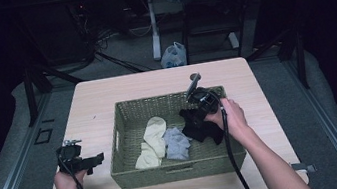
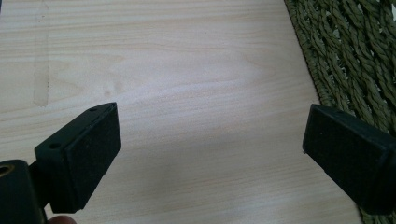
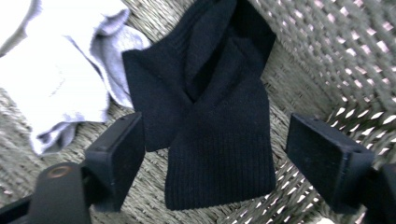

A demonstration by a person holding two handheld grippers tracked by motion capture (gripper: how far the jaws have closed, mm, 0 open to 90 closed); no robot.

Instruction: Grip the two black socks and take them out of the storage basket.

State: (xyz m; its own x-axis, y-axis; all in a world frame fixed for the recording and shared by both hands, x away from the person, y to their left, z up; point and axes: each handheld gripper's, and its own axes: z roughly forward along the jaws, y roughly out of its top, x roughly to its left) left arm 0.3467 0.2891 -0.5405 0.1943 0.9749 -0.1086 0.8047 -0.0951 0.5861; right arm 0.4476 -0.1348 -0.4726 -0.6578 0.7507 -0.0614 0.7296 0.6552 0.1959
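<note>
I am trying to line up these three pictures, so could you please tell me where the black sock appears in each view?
High view: black sock lies in the basket's right part, beside the right gripper.
Left gripper view: not in it.
Right gripper view: sock at centre, between the open jaws.
Shared landmark: woven basket.

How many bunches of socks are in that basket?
3 in the basket: cream socks at left, grey socks in the middle, black socks at right under the right gripper. More may be hidden.
</note>
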